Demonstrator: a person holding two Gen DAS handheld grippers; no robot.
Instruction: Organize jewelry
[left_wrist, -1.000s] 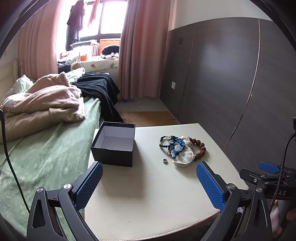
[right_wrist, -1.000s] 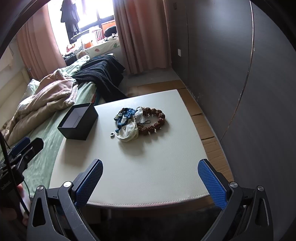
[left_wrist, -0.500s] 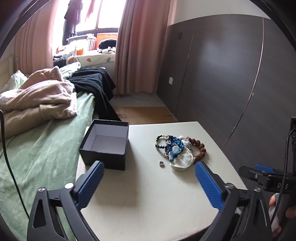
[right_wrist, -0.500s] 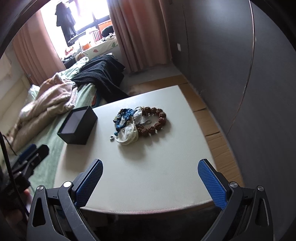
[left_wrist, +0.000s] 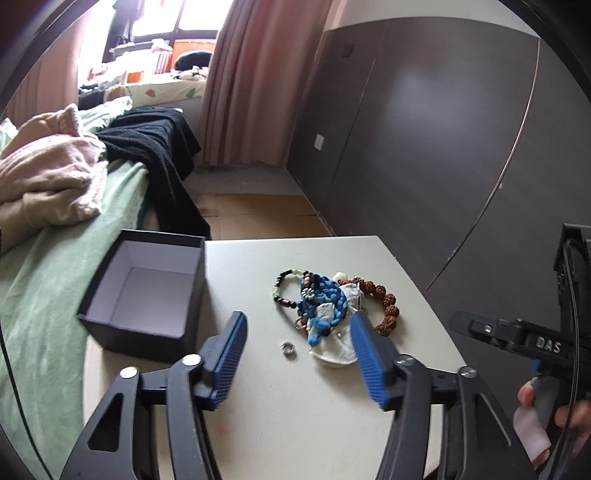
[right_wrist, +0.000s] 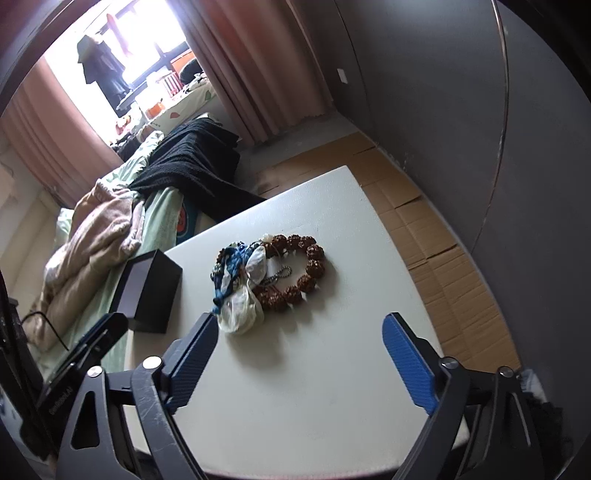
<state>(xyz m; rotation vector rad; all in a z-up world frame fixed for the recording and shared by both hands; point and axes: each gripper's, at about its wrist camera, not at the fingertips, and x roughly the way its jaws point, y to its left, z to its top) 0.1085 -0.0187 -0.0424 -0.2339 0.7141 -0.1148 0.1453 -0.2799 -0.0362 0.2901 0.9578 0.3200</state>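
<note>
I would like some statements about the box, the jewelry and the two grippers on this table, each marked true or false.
1. The black box has its lid on. False: it is open and its pale inside shows nothing in it.
2. The small silver ring lies apart from the jewelry pile. True.
3. The brown bead bracelet is inside the box. False: it lies on the white table, at the pile's edge.
4. The left gripper holds nothing. True: its jaws are closing with only the ring on the table seen between them.
5. The right gripper grips the blue cord. False: it holds nothing.
</note>
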